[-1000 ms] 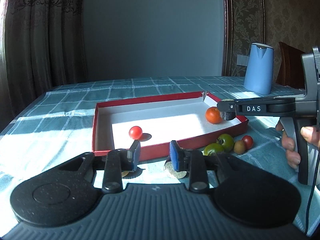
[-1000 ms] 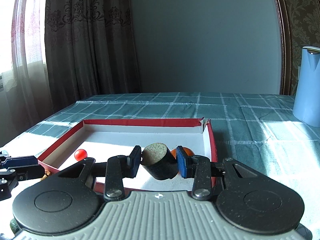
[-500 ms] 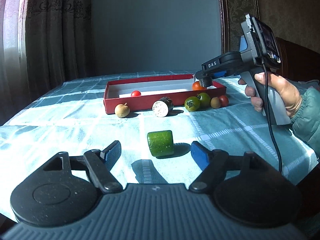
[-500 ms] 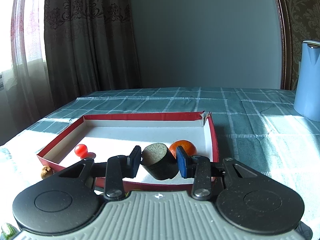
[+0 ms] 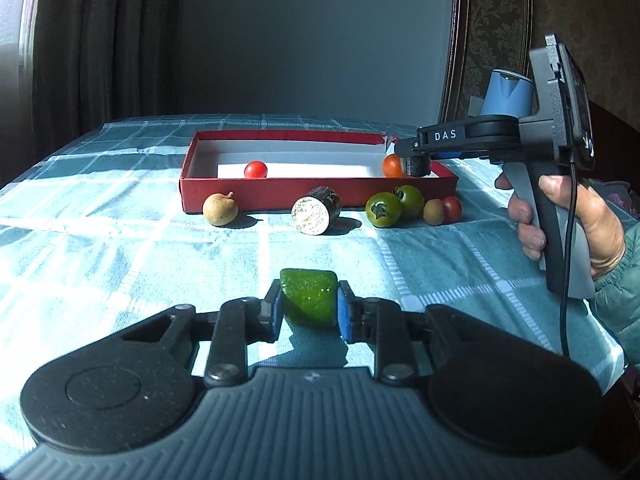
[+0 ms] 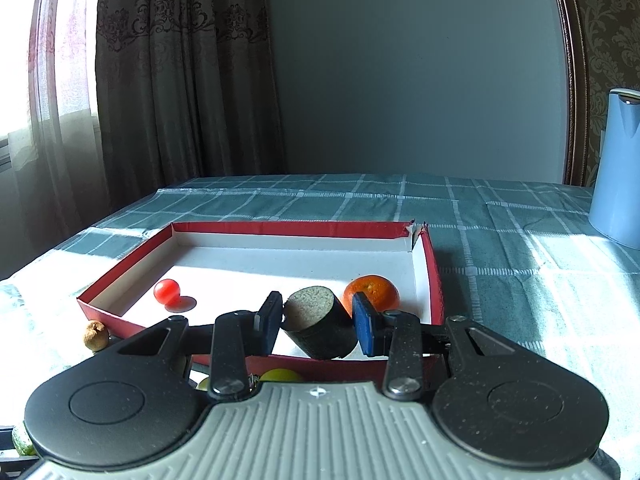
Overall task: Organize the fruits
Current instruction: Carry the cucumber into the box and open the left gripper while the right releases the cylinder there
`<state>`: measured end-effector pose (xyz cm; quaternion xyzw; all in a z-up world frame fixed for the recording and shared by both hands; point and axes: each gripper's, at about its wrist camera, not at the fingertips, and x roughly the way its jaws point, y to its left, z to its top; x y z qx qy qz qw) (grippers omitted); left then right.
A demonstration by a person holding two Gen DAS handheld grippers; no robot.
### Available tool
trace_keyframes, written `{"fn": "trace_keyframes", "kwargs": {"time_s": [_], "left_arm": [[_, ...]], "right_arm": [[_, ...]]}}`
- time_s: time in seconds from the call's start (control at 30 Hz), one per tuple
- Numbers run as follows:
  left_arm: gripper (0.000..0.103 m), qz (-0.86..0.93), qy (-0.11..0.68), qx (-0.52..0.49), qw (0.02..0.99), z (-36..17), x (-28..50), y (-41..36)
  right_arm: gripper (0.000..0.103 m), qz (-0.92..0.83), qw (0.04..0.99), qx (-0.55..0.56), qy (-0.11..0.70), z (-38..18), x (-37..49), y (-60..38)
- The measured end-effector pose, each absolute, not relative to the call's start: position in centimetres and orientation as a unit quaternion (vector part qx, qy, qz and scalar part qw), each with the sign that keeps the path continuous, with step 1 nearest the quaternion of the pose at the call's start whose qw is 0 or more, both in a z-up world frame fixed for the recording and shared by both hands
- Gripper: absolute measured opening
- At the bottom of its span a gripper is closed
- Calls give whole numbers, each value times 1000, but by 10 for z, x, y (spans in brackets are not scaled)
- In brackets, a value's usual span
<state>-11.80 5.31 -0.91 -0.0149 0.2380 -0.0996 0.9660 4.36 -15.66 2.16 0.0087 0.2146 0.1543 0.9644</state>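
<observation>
Green cucumber chunk [image 5: 309, 297] sits clamped between the blue pads of the left gripper [image 5: 308, 308], on the tablecloth [image 5: 120, 248] near the camera, well apart from the box. Pads touch it on both sides.

Right gripper [image 6: 316, 320] is clenched on a dark cylinder piece [image 6: 320, 326], cut face up and tilted toward the camera. It hangs over the near right corner of the red box [image 6: 434, 276], just in front of the orange [image 6: 372, 290]. From the left wrist view the same piece [image 5: 418, 165] is at the box's right end, beside the orange [image 5: 391, 165]. Cannot tell if it touches the box floor.

Inside the box: cherry tomato [image 5: 255, 169] left of centre, orange at the right end.

Outside, along the near wall of the box, left to right:
- tan round fruit [image 5: 220, 209]
- second dark cylinder piece [image 5: 316, 216] lying on its side, pale cut face toward the camera
- two green tomatoes [image 5: 394, 206], touching
- small brown fruit [image 5: 434, 211] with a red cherry tomato [image 5: 452, 208] just beside it

Person's right hand [image 5: 576, 220] grips the right gripper's handle. Blue kettle [image 6: 618, 168] stands far right on the table, well apart from the box. Curtains [image 6: 168, 80] at far left.
</observation>
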Motion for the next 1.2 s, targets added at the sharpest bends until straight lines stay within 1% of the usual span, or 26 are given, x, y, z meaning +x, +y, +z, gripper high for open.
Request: {"fn": "trace_keyframes", "kwargs": {"time_s": [0.23,0.4,0.53,0.6,0.77,0.93,1.07,1.1,1.17,1.2], "left_arm": [[24,-104,174,10,979,33,-95,46],[24,-94,162,4,982,51,-44,38],[24,-54,173,20,983,49,5,32],[24,-43,191,20,980,47,30,33],[24,-13,238,-9,971,35,82,45],[25,10,267,-37,963,29,113,63],[25,36,281,-31,959,22,127,67],[26,37,283,-30,958,20,129,67],[36,41,283,-29,958,19,130,68],[43,43,277,-28,959,19,129,68]], "right_arm": [[37,148,968,4,202,32,51,-152],[37,134,970,3,201,39,73,-146],[37,123,970,11,210,35,93,-143],[37,122,967,15,223,32,102,-143],[37,122,962,12,243,27,120,-138],[37,121,957,9,265,21,142,-128],[37,113,952,4,284,14,156,-123],[37,112,951,5,288,13,159,-123],[37,109,949,7,295,10,162,-124],[37,108,948,5,299,10,163,-124]]}}
